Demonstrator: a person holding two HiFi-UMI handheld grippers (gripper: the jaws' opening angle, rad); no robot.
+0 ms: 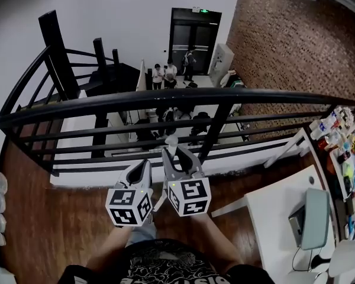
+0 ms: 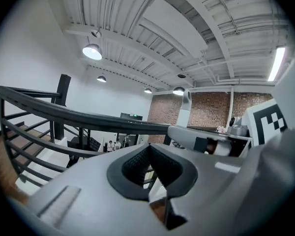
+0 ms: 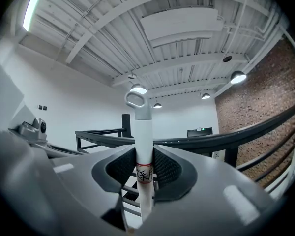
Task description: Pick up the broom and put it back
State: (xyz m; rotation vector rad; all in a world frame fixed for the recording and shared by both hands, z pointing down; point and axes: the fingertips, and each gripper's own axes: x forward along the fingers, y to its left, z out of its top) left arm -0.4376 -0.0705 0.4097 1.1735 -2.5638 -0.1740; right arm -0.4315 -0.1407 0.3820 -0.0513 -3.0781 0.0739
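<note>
The broom shows only as its white handle (image 3: 143, 136) with a grey loop cap on top, standing nearly upright. My right gripper (image 3: 144, 168) is shut on this handle just below the cap, at a red-edged label. In the head view the handle's top (image 1: 171, 142) rises out of the right gripper (image 1: 176, 158), close in front of the black railing (image 1: 165, 99). My left gripper (image 1: 143, 167) is held beside it on the left. Its dark pads (image 2: 137, 163) meet with nothing between them. The broom's head is hidden.
The black metal railing (image 2: 64, 114) runs across in front of both grippers, with a lower floor and several people (image 1: 165, 73) beyond it. A white desk (image 1: 278, 212) with a chair stands to the right. A shelf of small coloured items (image 1: 346, 158) lines the brick wall.
</note>
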